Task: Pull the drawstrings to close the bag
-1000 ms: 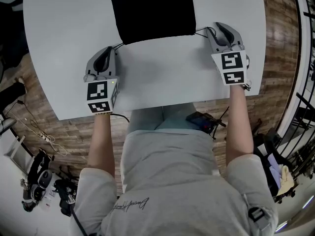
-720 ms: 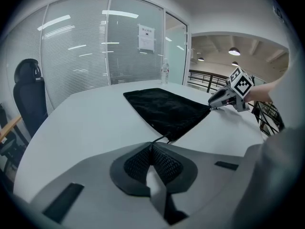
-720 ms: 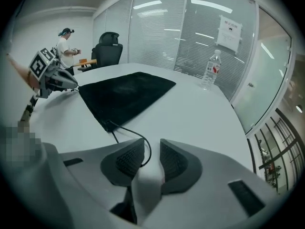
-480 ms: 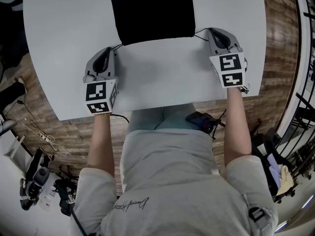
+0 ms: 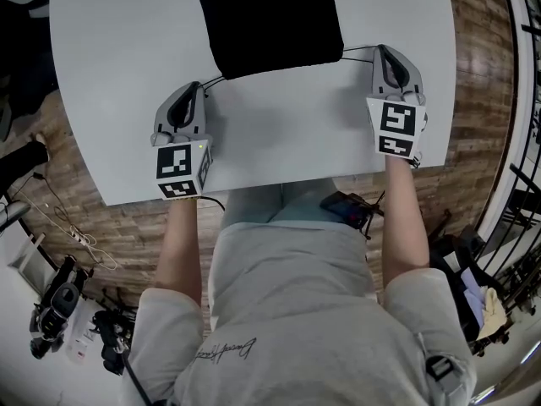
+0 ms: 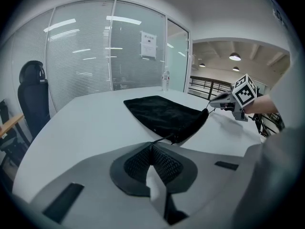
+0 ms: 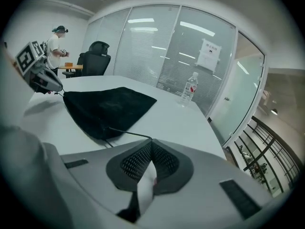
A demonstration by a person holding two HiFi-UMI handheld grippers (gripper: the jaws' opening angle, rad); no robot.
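Left gripper (image 5: pixel 195 86) and right gripper (image 5: pixel 381 50) pinch the thin black drawstrings (image 6: pixel 162 139) of the flat black cloth bag (image 5: pixel 269 19) — the right has just closed — next I pull outward.

The black bag (image 5: pixel 269 15) is running off the head view's top edge, hiding its far end. Both drawstrings (image 6: pixel 163 138) are vanishing between pressed-together jaws. The notice (image 7: pixel 210 54) on the glass wall (image 7: pixel 143 46) is showing unreadably small print.

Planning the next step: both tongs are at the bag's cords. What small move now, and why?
Probably pull both hands outward, apart. The left tongs are shut on the left drawstring, the right tongs have just closed on the right drawstring, and the bag lies flat with its mouth ungathered.
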